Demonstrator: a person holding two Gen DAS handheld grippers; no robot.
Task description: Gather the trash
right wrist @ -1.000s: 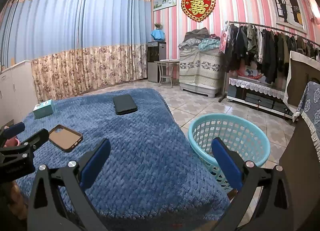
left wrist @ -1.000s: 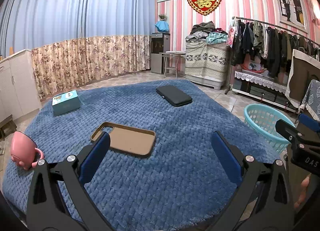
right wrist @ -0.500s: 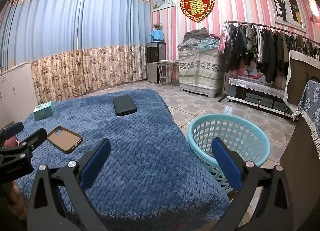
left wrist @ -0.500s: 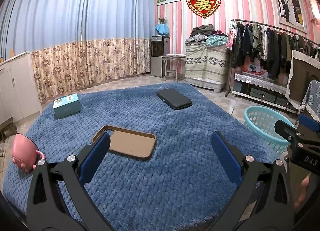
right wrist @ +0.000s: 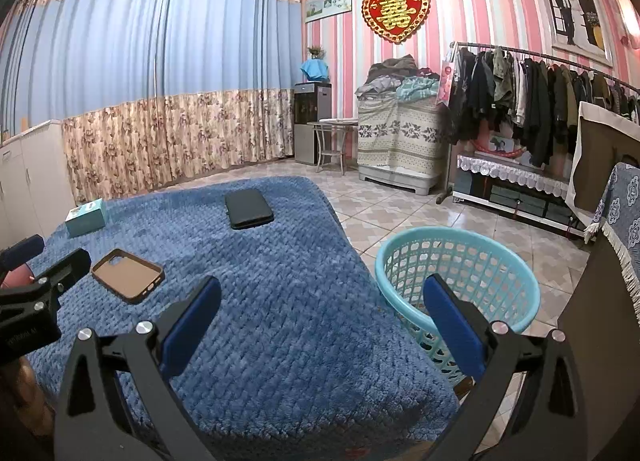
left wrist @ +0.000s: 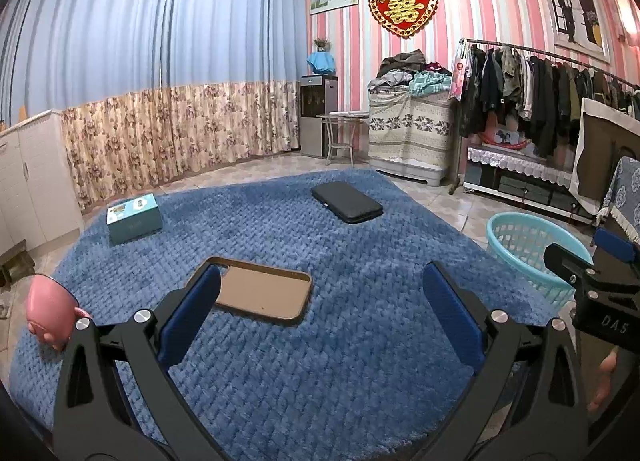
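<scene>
A blue quilted cover lies over the table. On it are a brown phone case, a black flat case, a teal box and a pink cup at the left edge. A light blue basket stands on the floor to the right of the table. My left gripper is open and empty, just near of the phone case. My right gripper is open and empty, over the table's right edge beside the basket. The phone case, black case and teal box also show in the right wrist view.
Tiled floor lies beyond the table. A clothes rack stands at the right wall. A covered pile of laundry, a small table and a water dispenser stand at the back. White cabinets are at left.
Both grippers have tilted or drawn back slightly, so the table objects sit a little lower and nearer in view. Both stay open and empty.
</scene>
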